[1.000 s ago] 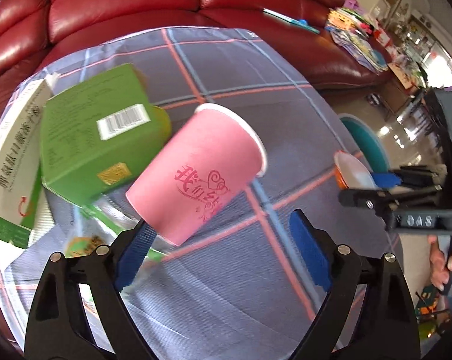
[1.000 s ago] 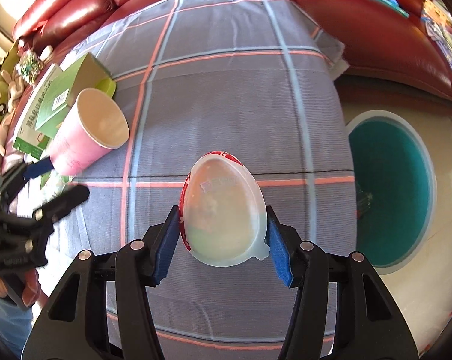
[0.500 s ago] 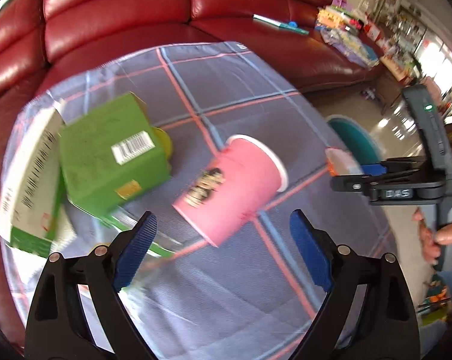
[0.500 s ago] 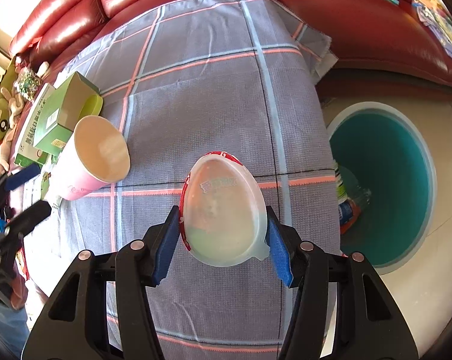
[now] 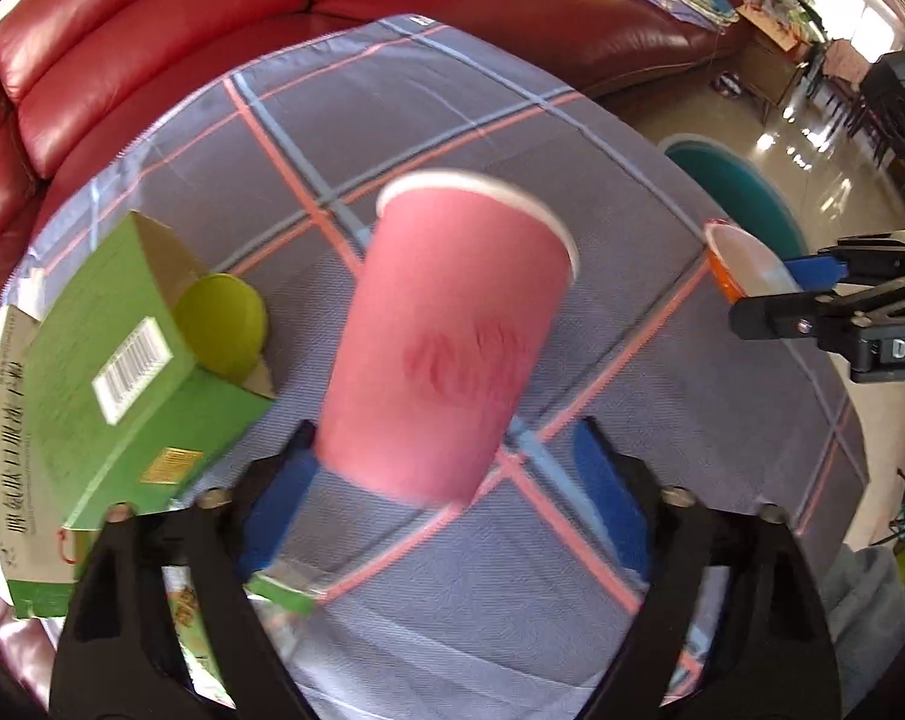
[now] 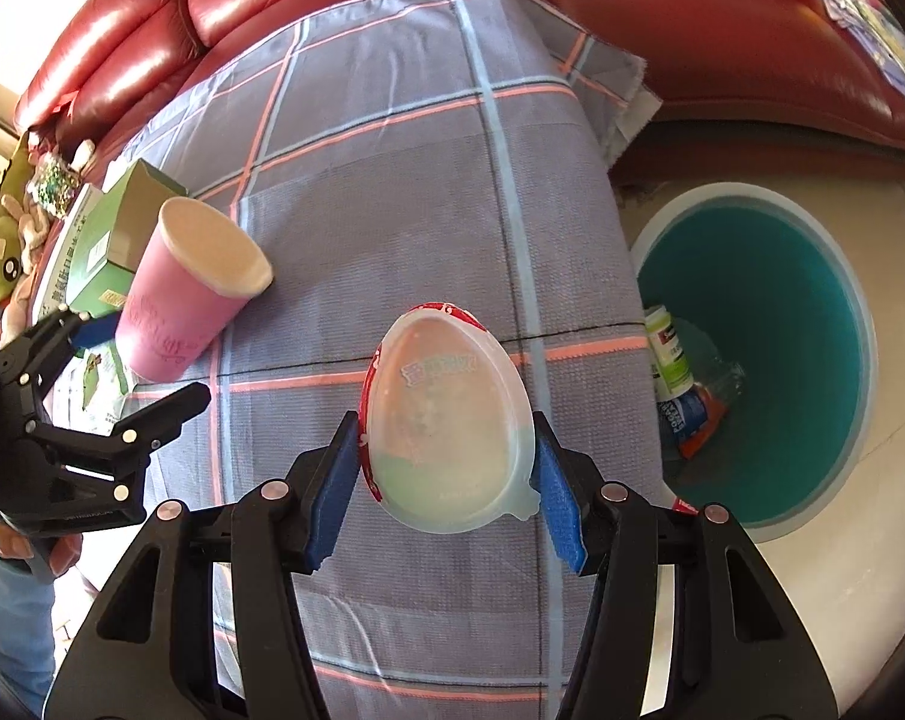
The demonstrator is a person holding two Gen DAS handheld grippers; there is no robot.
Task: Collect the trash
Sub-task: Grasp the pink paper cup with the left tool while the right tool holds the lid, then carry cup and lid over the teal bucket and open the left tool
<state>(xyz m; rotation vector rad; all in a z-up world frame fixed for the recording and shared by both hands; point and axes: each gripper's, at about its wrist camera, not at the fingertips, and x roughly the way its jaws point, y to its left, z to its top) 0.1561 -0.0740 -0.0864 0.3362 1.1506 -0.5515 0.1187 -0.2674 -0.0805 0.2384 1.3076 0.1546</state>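
Red leather sofa [image 6: 722, 30] wraps the back of the scene, and the table [image 6: 392, 138] in front of it wears a grey plaid cloth, a flat stage where I have room to work from above. Off its right edge the teal bin [image 6: 770, 276] sits on the floor, mouth up, a few bottles already inside; I judge that is where my loads go. My right tool [image 6: 443, 468] pinches a lidded plastic tub [image 6: 452, 420] by its sides, lid facing my camera, raised over the table near the bin side, ready to carry across. My left tool [image 5: 446, 498] has just been closing its jaws around the pink paper cup [image 5: 452, 336]; the cup's base is between the blue pads, but the right pad stands clear of it, so I call them spread, not yet gripping. The cup lies tipped, rim away from me. Just beside it a green carton [image 5: 122, 372] with a yellow-green lid [image 5: 224, 324] crowds my left finger, with flat wrappers under it, and may snag the closing.
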